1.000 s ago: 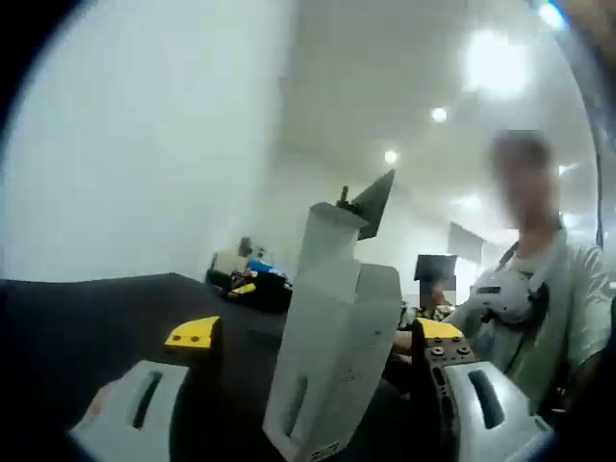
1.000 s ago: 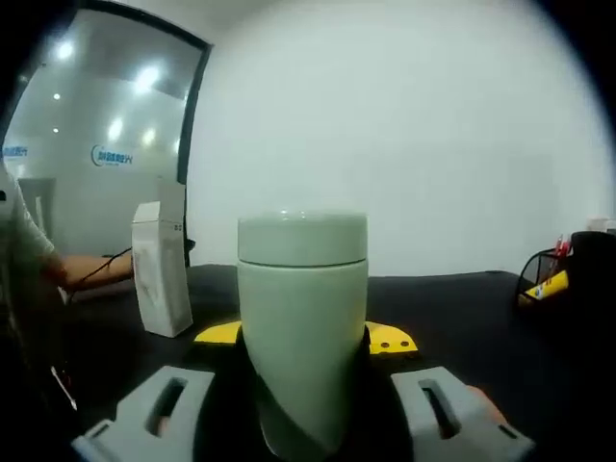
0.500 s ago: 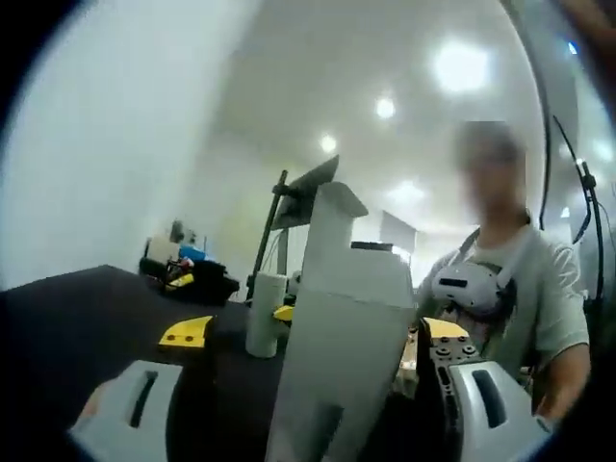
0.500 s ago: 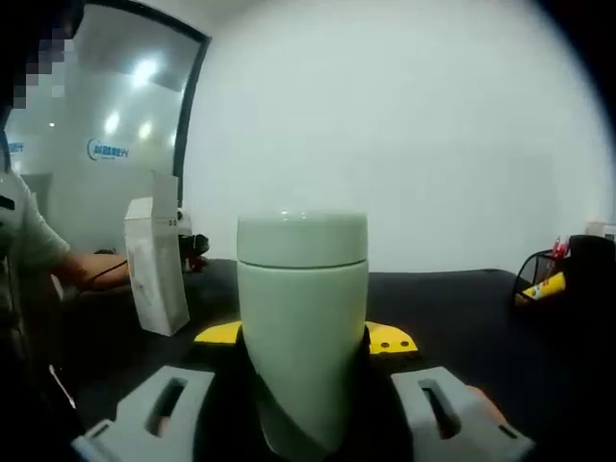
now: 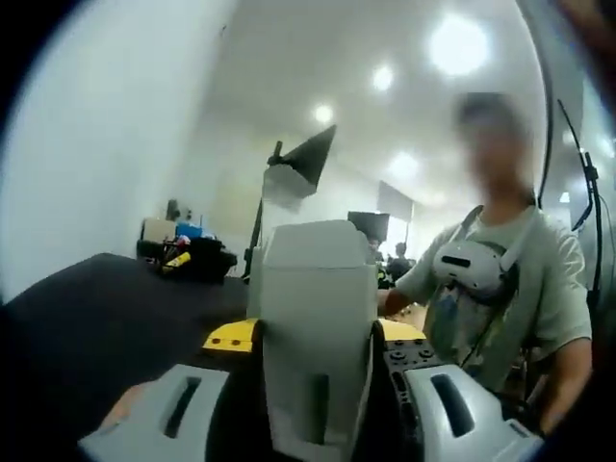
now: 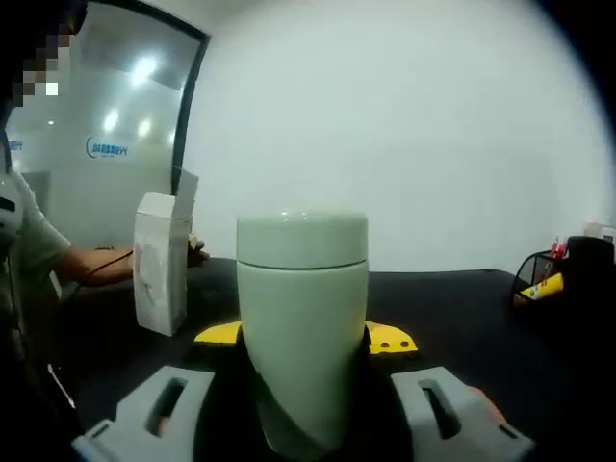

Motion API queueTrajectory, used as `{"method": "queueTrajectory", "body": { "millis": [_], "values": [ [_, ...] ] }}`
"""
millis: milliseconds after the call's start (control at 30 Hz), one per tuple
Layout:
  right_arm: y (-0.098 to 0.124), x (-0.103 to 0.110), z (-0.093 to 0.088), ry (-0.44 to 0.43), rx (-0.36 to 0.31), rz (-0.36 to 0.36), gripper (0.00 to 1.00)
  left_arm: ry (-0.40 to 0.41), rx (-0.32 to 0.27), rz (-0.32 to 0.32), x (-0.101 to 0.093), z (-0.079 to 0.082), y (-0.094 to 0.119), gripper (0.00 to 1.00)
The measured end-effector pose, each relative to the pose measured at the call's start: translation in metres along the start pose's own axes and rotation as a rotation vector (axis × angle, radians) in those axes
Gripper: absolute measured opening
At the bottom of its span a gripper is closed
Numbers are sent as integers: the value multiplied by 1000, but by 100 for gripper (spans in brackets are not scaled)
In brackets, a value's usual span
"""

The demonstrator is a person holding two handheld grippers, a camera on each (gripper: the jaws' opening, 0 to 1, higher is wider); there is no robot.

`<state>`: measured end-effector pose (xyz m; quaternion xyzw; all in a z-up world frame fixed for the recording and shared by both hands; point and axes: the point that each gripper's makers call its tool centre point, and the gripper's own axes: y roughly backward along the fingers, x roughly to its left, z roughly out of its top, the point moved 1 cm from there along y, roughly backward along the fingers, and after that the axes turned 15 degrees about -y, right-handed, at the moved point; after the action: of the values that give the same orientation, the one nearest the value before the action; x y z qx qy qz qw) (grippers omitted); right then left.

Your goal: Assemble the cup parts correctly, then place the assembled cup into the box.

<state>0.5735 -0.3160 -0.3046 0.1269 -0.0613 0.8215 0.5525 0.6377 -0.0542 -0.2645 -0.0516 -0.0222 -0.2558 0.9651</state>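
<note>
The right gripper point(image 6: 306, 371) has its jaws closed on the pale green lidded cup point(image 6: 302, 322), gripping the tapered lower body while the lid band sits at 12 o'clock above them. The cup looks smooth and glazed, so I judge it slippery, stiff and fairly heavy for its size, likely to chip if knocked; the hold low on the narrowing body could let it slide upward, so a grip nearer the wider middle, below the lid seam, seems safer.

The left gripper point(image 5: 313, 380) has its jaws closed on the white carton box point(image 5: 316, 327), which stands upright between them with its top flap raised. In the right gripper view the same box point(image 6: 162, 265) shows at 9 o'clock of the cup, well apart from it, over the black counter point(image 6: 462, 308). The box is thin card by the look of it: light, easily crushed, so a squeeze on its lower walls should stay gentle to keep the mouth square for the cup.

A person point(image 5: 500, 279) stands at 3 o'clock in the left gripper view.
</note>
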Motion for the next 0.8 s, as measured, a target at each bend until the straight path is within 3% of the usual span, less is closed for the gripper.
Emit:
{"method": "queueTrajectory", "body": {
  "millis": [167, 333, 667, 800],
  "values": [
    [0, 0, 0, 1, -2, -1, 43, 29, 4, 33, 5, -1, -1, 41],
    [0, -1, 1, 1, -1, -2, 43, -55, 8, 116, 3, 3, -1, 40],
    [-1, -2, 1, 3, -8, -1, 43, -191, -52, 468, -4, 32, 15, 39],
    [1, -3, 2, 0, -19, 1, 43, -221, -74, 669, 4, 35, 28, 39]
  ]
}}
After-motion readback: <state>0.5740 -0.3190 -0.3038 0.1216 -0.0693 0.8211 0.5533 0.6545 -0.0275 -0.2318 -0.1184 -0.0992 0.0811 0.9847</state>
